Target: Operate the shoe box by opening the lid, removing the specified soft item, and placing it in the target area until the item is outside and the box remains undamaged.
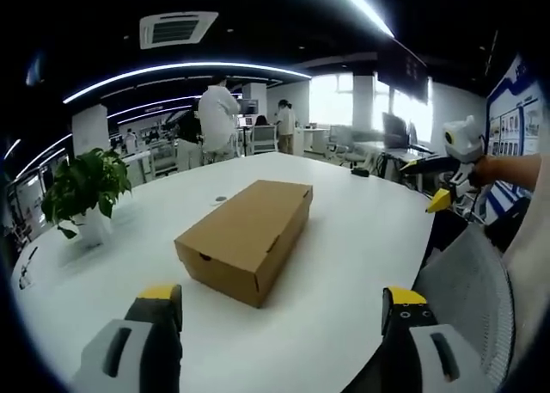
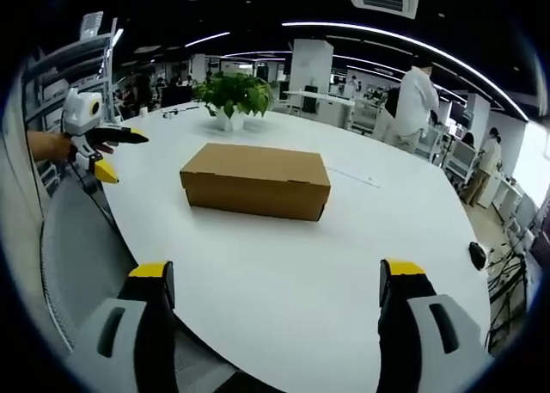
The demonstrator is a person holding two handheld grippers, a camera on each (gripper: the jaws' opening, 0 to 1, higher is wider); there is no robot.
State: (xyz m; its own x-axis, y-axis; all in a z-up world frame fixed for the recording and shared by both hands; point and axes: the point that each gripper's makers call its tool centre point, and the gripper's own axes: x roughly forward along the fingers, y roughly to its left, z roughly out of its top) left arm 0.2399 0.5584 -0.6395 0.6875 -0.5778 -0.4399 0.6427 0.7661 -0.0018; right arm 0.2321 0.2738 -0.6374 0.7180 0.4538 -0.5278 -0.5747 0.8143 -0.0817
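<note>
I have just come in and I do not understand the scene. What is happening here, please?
A person holds a gripper in each hand over a white round table. The left gripper and the right gripper are both open and hold nothing. A brown shoe box lies on the table with its lid closed; neither gripper touches it. A potted plant stands behind it.

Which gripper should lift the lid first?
Probably the right gripper: it faces the shoe box's long side squarely. The left gripper faces a corner. Both are open, clear of the box.
</note>
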